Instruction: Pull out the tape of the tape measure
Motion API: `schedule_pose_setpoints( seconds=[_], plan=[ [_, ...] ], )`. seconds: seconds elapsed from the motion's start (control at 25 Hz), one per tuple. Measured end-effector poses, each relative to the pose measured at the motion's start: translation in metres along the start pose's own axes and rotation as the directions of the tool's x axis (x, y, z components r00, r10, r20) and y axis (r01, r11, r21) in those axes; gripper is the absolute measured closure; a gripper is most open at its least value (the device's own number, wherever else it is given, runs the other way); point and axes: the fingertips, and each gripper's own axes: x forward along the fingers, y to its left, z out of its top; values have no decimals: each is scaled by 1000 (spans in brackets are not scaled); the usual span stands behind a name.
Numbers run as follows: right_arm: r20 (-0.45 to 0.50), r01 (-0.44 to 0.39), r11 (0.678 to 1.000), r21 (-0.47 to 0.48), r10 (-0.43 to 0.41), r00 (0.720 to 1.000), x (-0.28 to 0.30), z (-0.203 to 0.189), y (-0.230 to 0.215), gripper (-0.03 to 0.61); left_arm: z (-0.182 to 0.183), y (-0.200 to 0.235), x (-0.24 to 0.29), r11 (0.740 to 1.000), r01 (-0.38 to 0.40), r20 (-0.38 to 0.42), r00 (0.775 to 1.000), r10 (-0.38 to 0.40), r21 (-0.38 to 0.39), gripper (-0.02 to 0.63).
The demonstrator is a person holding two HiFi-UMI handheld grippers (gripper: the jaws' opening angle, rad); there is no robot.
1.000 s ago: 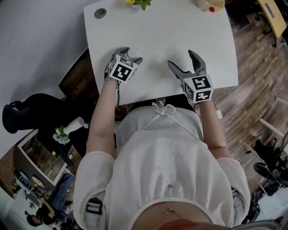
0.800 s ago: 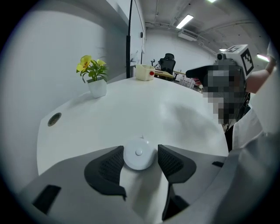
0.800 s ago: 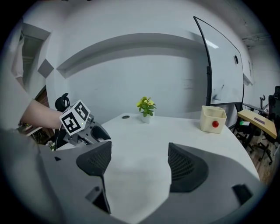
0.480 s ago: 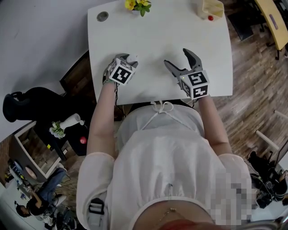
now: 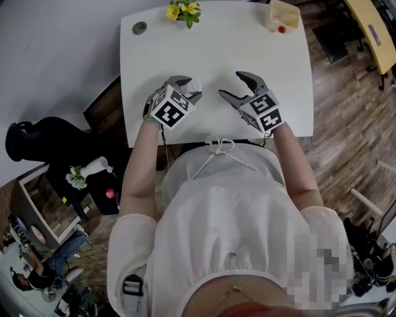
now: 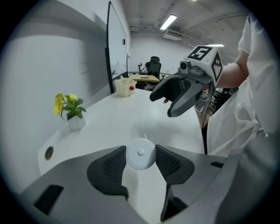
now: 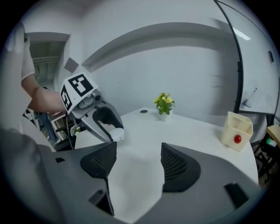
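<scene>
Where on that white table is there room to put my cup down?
Widest bare patch: the middle of the table, between the flower pot, the cream box and the grippers. Also right of the right gripper. Crowded at the near edge: the left gripper, just closed on the tape measure, faces the empty right gripper, whose jaws have just been closing.

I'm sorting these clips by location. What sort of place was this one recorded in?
Most likely an office or lab workroom: a plain white table serves as the work surface, a black office chair stands by desks farther back, and a strip light runs along the bare ceiling.
</scene>
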Motion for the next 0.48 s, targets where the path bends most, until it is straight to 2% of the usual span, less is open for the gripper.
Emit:
schedule_pose_setpoints(
  seconds=[0.12, 0.24, 0.36, 0.48],
  plan=[
    [-1, -22, 995, -94, 22, 1000, -1, 3, 5, 304, 23, -17, -7, 995, 39, 6, 999, -39, 87, 387],
    [7, -42, 992, -119, 44, 999, -4, 5, 7, 366, 38, -28, -8, 990, 58, 6, 998, -59, 132, 387],
    [-30, -113, 981, -157, 110, 993, -6, 2, 14, 409, 47, -36, -6, 984, 84, -5, 996, -84, 159, 387],
    [-94, -197, 956, -219, 180, 979, -7, -2, 23, 432, 53, -44, -3, 973, 121, -30, 993, -118, 198, 387]
  ],
)
